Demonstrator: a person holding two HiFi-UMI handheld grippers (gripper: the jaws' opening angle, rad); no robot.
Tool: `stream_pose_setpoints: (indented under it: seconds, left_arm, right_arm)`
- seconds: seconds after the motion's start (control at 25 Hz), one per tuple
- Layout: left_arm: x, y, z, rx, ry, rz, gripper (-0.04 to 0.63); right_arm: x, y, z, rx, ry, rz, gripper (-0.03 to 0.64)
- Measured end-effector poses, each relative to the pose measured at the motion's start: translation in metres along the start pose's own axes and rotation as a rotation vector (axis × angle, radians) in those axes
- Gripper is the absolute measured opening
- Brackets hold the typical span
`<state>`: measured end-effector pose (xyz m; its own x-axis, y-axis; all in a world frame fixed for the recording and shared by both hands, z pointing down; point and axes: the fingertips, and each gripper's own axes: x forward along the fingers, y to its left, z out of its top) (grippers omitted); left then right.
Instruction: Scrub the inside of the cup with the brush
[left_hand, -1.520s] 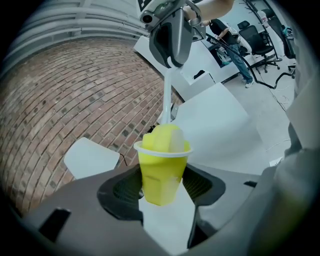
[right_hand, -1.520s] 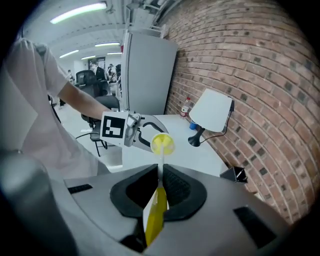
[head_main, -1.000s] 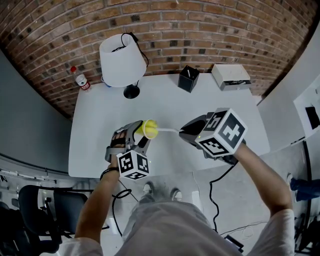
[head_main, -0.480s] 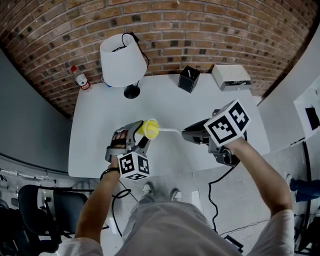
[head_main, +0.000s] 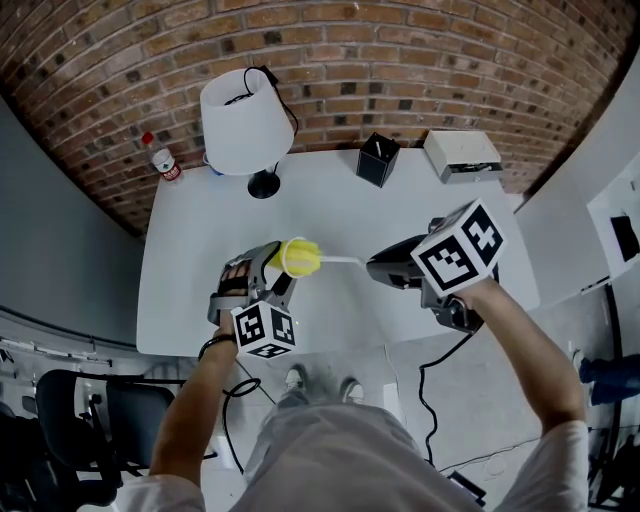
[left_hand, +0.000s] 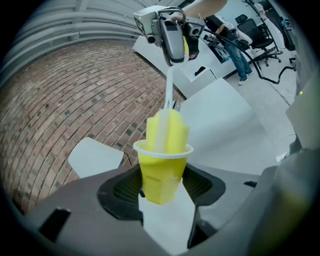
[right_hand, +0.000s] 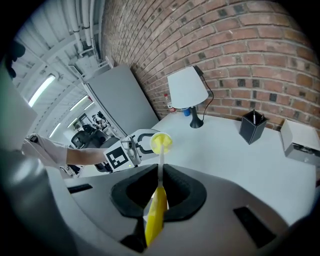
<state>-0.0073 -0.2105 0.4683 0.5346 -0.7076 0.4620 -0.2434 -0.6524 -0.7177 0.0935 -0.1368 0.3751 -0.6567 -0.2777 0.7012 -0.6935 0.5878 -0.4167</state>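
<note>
A small yellow cup (left_hand: 161, 167) with a white rim is held tilted above the white table (head_main: 200, 230), and my left gripper (left_hand: 162, 187) is shut on its sides. The brush has a yellow sponge head (left_hand: 168, 130) that stands partly out of the cup's mouth. Its thin white shaft (right_hand: 160, 167) runs back to a yellow handle (right_hand: 155, 215). My right gripper (right_hand: 159, 195) is shut on that handle. In the head view the cup (head_main: 287, 259) is at the left gripper (head_main: 268, 272), with the right gripper (head_main: 385, 268) to its right.
At the table's back stand a white lamp (head_main: 245, 120), a black pen holder (head_main: 377, 157) and a white box (head_main: 461, 153). A bottle (head_main: 160, 157) stands left of the table, and a black chair (head_main: 70, 400) lower left. A cable (head_main: 425, 370) hangs below the right gripper.
The right gripper has rolled, so its marker cube now shows a different face. The sponge head has come further out of the cup's mouth. The left gripper and cup stayed put.
</note>
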Motion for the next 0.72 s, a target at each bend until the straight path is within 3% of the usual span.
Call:
stream_pose_setpoints:
  seconds: [0.36,0.72]
  left_arm:
    - [0.003,0.000,-0.014,-0.061,0.035,-0.018,0.262]
    - [0.005,-0.003,-0.023,-0.120,0.052,-0.055,0.262]
  right_arm:
    - [-0.010,0.001,0.003,-0.095,-0.004,-0.041,0.029]
    - [-0.030,0.005,0.010,-0.361,-0.005,-0.167,0.029]
